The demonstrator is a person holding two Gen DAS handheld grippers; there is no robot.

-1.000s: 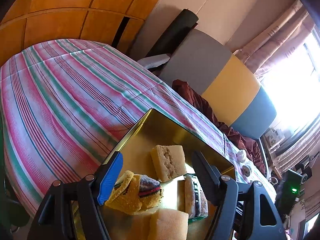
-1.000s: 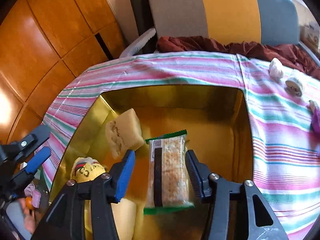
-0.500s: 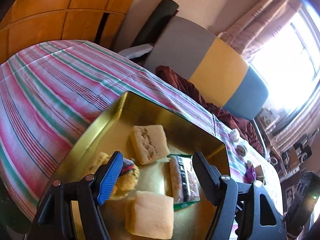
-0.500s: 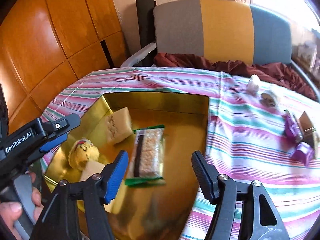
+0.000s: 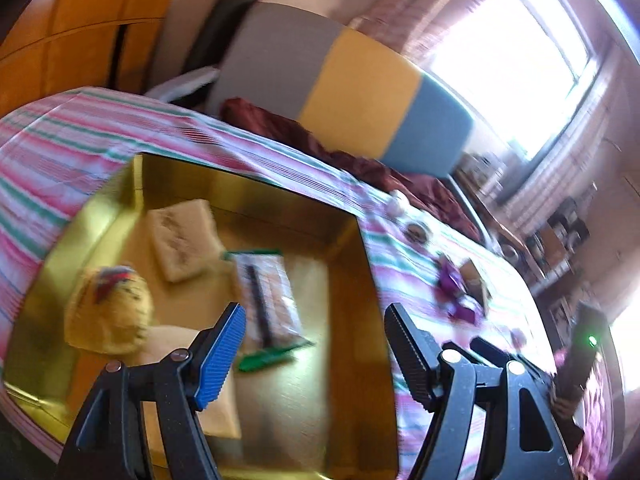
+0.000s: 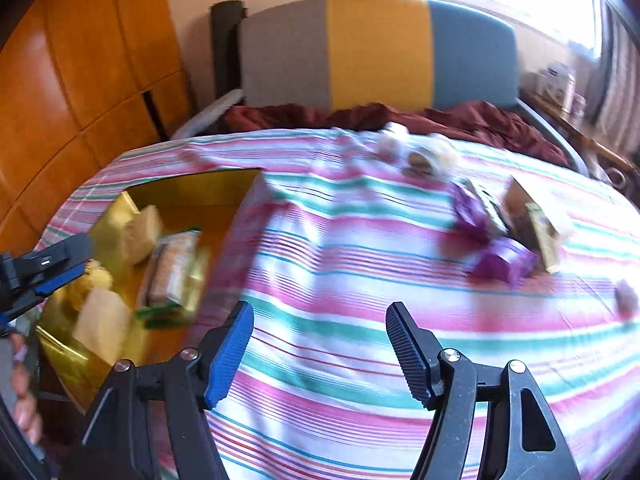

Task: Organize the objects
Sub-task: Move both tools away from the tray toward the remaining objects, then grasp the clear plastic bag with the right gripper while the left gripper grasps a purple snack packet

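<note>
Purple packets (image 6: 502, 259) motion-blurred, unidentifiable

One gold tray (image 5: 352, 264). Inside it: two pale sponge blocks (image 5: 182, 238) (image 6: 102, 330), one yellow knitted item (image 5: 110, 312), one green-edged snack packet (image 5: 270, 304). On the striped surface (image 6: 340, 280): two purple packets (image 6: 504, 260) (image 6: 474, 210), two small round pieces (image 6: 420, 164) (image 6: 390, 142). Remaining items too blurred to count.

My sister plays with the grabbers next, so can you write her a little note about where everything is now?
Left gripper: open, empty, over the gold tray.
Right gripper: open, empty, over the striped cloth.
Done: snack bar, two sponge cakes and a yellow round toy lie in the tray.
Left: purple packs, the box and small round treats on the cloth.
</note>
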